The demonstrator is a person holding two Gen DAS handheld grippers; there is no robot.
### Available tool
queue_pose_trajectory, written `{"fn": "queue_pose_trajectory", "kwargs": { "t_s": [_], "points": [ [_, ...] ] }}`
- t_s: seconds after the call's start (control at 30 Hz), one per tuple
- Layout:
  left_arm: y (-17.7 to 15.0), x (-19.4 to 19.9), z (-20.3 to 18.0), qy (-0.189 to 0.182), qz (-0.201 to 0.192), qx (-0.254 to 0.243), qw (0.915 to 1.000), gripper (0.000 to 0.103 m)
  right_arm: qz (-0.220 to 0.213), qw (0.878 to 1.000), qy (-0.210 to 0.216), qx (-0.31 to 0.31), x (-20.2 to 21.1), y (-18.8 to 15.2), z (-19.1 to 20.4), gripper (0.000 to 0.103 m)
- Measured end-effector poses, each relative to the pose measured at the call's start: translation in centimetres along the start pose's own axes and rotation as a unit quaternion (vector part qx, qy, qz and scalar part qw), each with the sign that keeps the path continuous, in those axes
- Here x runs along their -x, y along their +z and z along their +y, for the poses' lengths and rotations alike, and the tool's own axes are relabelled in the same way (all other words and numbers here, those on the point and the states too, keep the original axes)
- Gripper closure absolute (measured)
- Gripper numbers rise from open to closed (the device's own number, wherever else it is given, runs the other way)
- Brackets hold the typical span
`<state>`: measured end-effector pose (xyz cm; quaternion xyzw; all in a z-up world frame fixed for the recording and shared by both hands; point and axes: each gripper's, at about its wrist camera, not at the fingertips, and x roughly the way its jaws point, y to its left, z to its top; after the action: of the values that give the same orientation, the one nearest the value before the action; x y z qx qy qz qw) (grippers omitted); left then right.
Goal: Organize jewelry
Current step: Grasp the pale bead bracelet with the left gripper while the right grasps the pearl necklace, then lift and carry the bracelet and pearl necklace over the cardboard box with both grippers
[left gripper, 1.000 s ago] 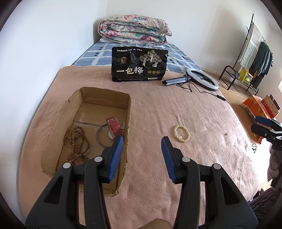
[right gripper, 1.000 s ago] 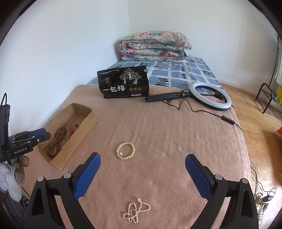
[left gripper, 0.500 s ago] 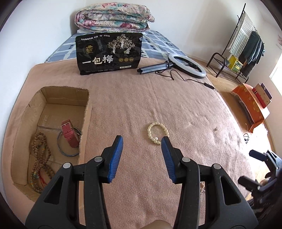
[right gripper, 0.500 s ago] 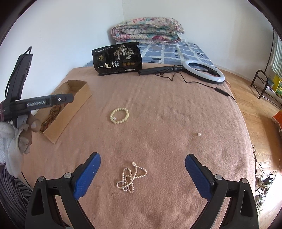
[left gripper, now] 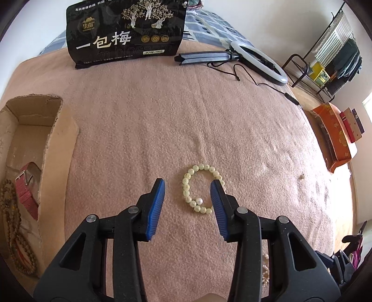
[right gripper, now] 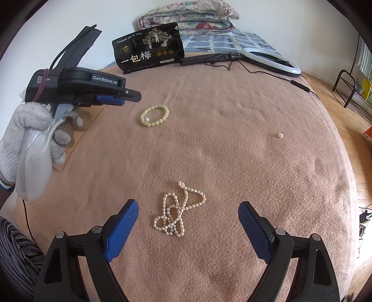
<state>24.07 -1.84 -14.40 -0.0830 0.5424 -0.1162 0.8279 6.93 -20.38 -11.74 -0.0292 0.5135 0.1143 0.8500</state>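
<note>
A cream bead bracelet [left gripper: 190, 183] lies on the pink blanket, right between the tips of my open, empty left gripper [left gripper: 187, 185]; it also shows in the right wrist view [right gripper: 154, 115]. My left gripper [right gripper: 121, 97] hovers just left of it there. A tangled pearl necklace [right gripper: 179, 209] lies between the wide-open fingers of my empty right gripper [right gripper: 188, 211]. A cardboard box [left gripper: 58, 148] at the left holds a red strap [left gripper: 25, 192] and wooden beads [left gripper: 14, 234].
A loose pearl [right gripper: 280, 135] lies to the right on the blanket. A black snack bag [left gripper: 125, 32], a ring light with tripod [left gripper: 258, 58] and a folded quilt [right gripper: 188, 14] are at the far end. An orange box [left gripper: 332, 134] sits off the bed's right edge.
My left gripper moved right and forward from the box to the bead bracelet, now straddling it. My right gripper moved forward and down over the pearl necklace.
</note>
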Motion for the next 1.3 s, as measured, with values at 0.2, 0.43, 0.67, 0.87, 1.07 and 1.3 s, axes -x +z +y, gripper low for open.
{"fn": "queue_pose_trajectory", "kwargs": {
  "t_s": [0.2, 0.43, 0.67, 0.87, 1.07, 1.3],
  "points": [
    [0.7, -2.9, -0.3, 0.016, 0.026, -0.011, 0.9995, 0.073, 0.017, 1.0, 0.006, 0.001, -1.7, -0.3, 0.1, 0.02],
    [0.6, -4.6, -0.2, 0.022, 0.035, -0.015, 0.999, 0.076, 0.034, 0.999, 0.01, 0.004, -3.0, -0.9, 0.3, 0.023],
    [0.6, -5.0, -0.5, 0.032, 0.023, -0.033, 0.9987, 0.087, 0.038, 0.999, 0.02, -0.005, -3.8, -0.9, 0.6, 0.026],
    [0.8, -5.1, 0.1, 0.03, 0.013, -0.021, 0.9992, 0.095, 0.052, 0.999, 0.007, 0.007, -5.2, -0.9, 1.4, 0.029],
    [0.9, -4.9, 0.2, 0.019, 0.009, -0.018, 0.9996, 0.098, 0.044, 0.998, -0.026, 0.025, -5.5, -0.9, 1.7, 0.061],
    [0.8, -3.7, -0.3, 0.0, 0.002, -0.015, 0.9999, 0.098, 0.037, 0.999, -0.007, -0.01, -4.9, -0.7, 0.1, 0.094]
  ]
}}
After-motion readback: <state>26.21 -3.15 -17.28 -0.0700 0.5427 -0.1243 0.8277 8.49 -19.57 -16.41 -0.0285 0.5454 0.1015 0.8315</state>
